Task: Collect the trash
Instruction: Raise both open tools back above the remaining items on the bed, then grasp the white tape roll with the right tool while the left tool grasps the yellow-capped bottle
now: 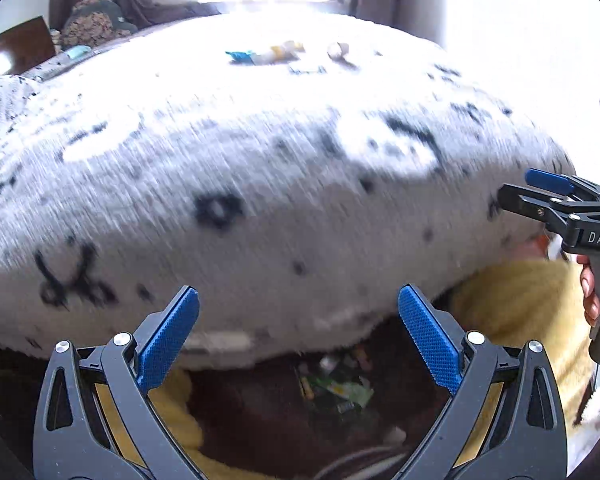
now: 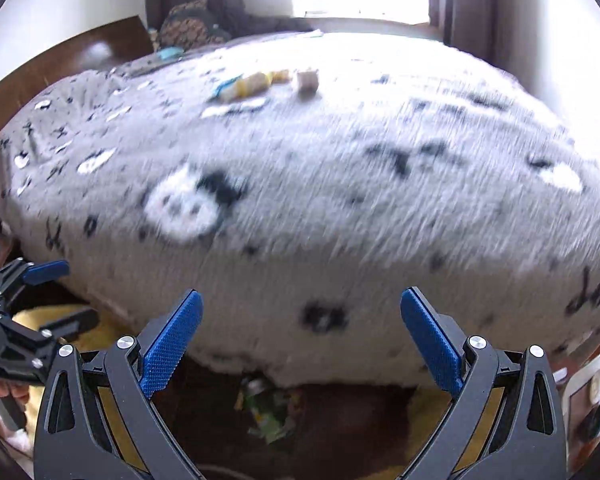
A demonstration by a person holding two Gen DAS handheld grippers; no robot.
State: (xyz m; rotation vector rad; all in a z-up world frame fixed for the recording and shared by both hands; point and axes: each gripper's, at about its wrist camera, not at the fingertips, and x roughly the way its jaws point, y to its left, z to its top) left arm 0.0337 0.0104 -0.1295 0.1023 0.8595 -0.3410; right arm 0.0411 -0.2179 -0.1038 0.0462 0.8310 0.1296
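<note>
Trash on the bed [image 1: 268, 55]: a loose cluster of blue, yellow and white wrappers on the far part of the bed [image 1: 260, 200], with a pale crumpled piece [image 1: 338, 51] just beside it. Collected litter [image 1: 336, 384], green wrappers among it, lies in a dark container below the bed's near edge. Left tool [image 1: 299, 336] and right tool [image 2: 301, 340], both near that edge, gape wide and empty. Judged partly done: the far cluster remains.

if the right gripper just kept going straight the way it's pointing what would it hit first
Most likely the front edge of the grey patterned bedspread, which fills the view straight ahead of the open right gripper. The wrappers lie much farther back. Blur makes depth uncertain.
</note>
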